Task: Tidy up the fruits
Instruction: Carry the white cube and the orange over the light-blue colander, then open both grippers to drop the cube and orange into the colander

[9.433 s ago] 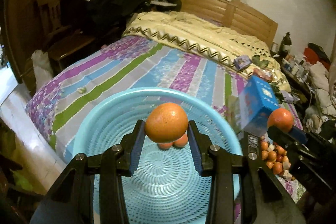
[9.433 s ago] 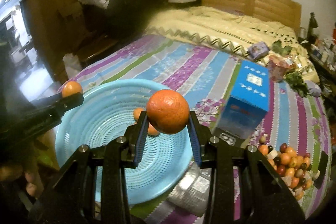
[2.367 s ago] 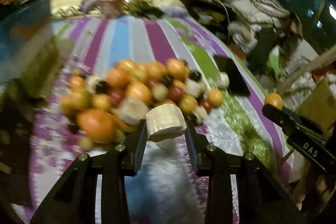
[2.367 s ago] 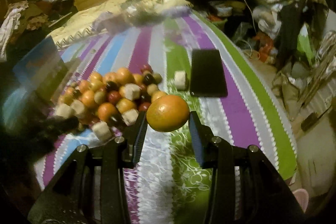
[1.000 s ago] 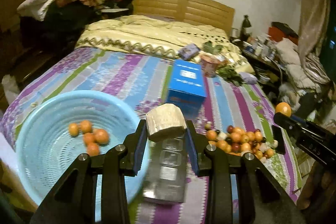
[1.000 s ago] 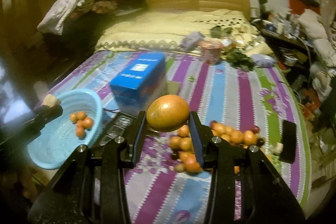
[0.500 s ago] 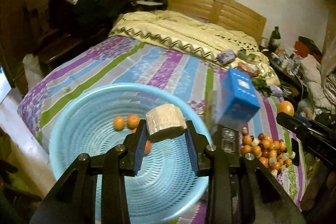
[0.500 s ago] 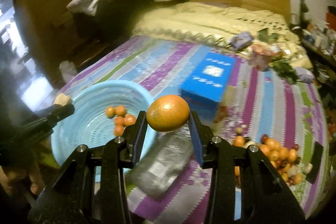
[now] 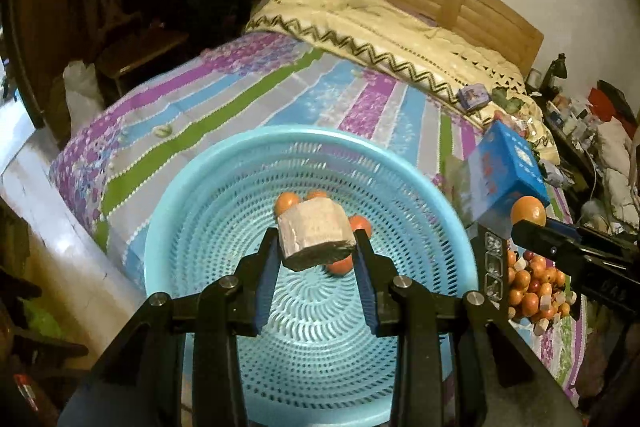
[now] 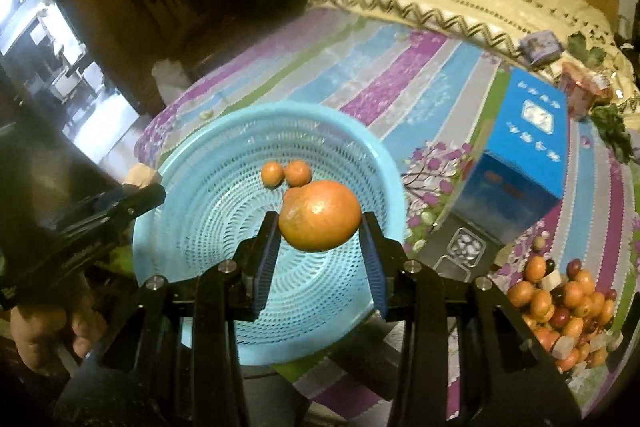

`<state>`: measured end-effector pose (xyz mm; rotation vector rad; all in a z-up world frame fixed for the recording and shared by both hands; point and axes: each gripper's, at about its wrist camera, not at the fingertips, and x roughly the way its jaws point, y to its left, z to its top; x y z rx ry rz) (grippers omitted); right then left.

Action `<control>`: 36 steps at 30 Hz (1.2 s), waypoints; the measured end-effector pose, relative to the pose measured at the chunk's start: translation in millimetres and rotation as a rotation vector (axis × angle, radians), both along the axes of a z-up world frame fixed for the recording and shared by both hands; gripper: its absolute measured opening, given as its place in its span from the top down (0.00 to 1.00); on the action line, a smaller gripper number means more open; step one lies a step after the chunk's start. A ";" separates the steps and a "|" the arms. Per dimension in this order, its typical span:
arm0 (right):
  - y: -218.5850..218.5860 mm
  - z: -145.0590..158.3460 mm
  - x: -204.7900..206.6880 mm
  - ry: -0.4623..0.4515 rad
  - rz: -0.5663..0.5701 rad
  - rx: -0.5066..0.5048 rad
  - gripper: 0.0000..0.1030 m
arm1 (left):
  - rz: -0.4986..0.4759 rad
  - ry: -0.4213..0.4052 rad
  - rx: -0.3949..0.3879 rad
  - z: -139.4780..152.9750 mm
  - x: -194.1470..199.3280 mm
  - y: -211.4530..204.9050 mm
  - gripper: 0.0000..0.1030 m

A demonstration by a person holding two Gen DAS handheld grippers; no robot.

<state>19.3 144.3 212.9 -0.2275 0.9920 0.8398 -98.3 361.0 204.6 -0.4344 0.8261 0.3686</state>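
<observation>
I am holding both loads over the blue perforated basket on the striped bed: it is lying directly below and ahead of each set of fingers. My right gripper is clamping the large orange above the basket's middle; my left gripper is pinching a pale cut fruit chunk above the small oranges inside. The left looks nearer to them.

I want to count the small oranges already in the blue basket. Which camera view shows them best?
The right wrist view: two small oranges lie clear on the blue basket floor, though the held orange may hide more. In the left wrist view, the pale block in the left gripper covers most of them.
</observation>
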 end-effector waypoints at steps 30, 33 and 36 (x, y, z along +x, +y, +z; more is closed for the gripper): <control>49.8 -27.2 5.3 0.144 0.096 -0.160 0.59 | -0.047 0.210 -0.167 -50.9 13.1 33.9 0.64; 49.3 -28.6 5.4 0.147 0.095 -0.159 0.59 | -0.046 0.234 -0.179 -55.6 15.7 35.0 0.63; 48.1 -29.6 5.9 0.151 0.093 -0.154 0.59 | -0.068 0.256 -0.189 -63.1 18.3 31.8 0.50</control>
